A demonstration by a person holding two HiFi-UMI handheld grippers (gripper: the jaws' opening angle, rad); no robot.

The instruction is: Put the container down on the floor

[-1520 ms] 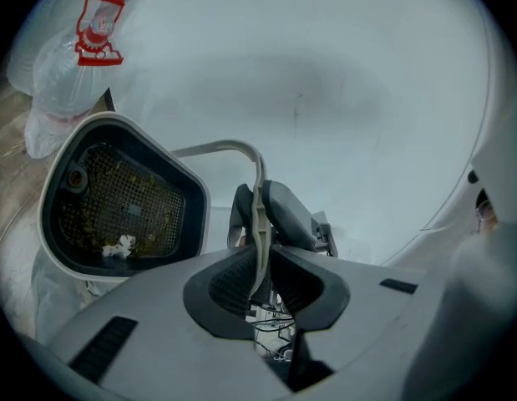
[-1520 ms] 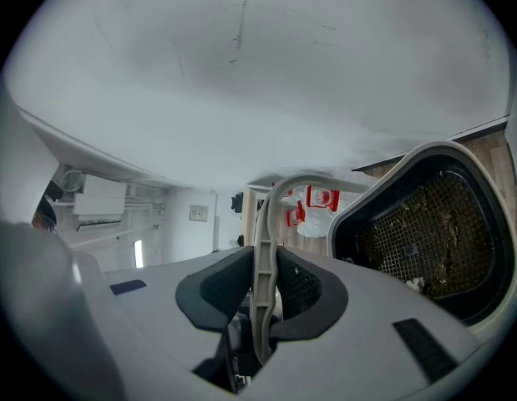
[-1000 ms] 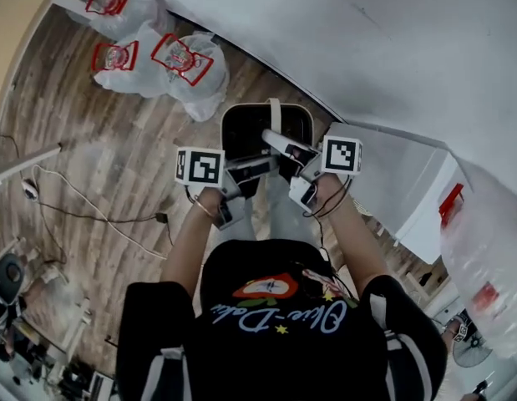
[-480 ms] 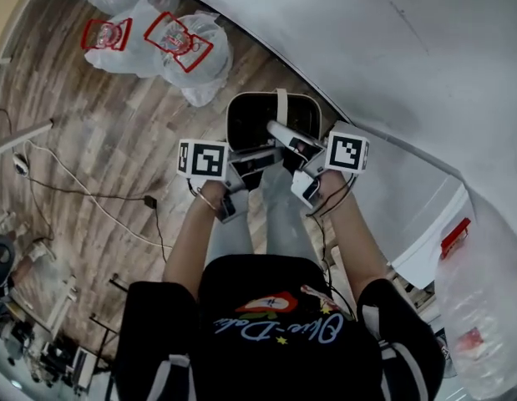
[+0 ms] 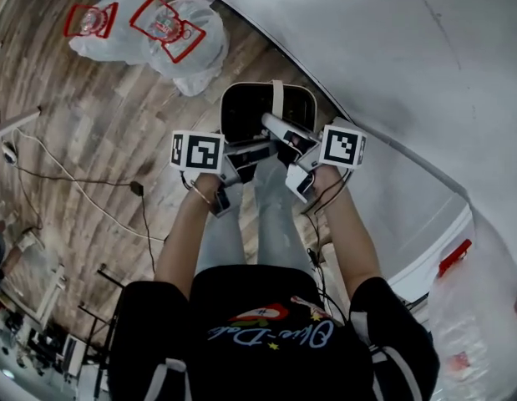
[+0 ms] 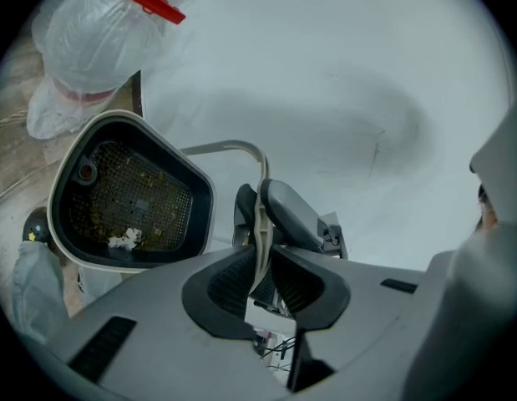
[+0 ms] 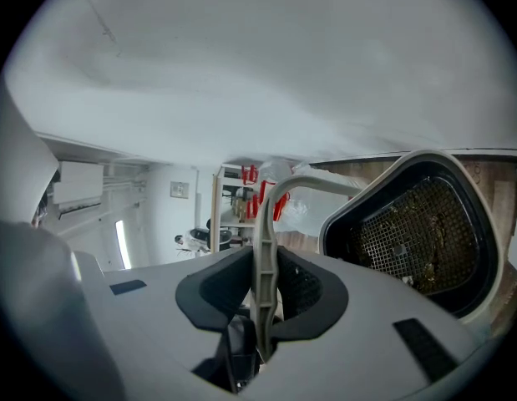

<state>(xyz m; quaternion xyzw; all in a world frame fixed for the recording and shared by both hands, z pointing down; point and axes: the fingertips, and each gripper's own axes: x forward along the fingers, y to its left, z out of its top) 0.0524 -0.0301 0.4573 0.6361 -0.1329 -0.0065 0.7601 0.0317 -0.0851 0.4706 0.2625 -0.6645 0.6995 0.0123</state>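
The container [image 5: 260,109] is a white bin with a black mesh-lined inside and a thin beige bail handle [image 5: 277,100]. In the head view it hangs in front of the person's legs, over the wooden floor by the wall. My left gripper [image 5: 244,152] and right gripper [image 5: 282,137] meet at the handle from either side. In the left gripper view the handle [image 6: 261,224] runs between the pads, which press on it, with the container [image 6: 124,195] at left. The right gripper view shows the handle [image 7: 265,257] clamped between its pads and the container [image 7: 421,232] at right.
Tied plastic bags [image 5: 170,33] with red print lie on the wood floor at upper left. A black cable [image 5: 74,192] trails across the floor at left. A white wall [image 5: 392,57] rises right behind the container. A white ledge [image 5: 425,253] and another bag [image 5: 484,307] are at right.
The view has slid, so the bags and the floor sit higher and further left. Both grippers keep their hold on the handle, and the container stays between them.
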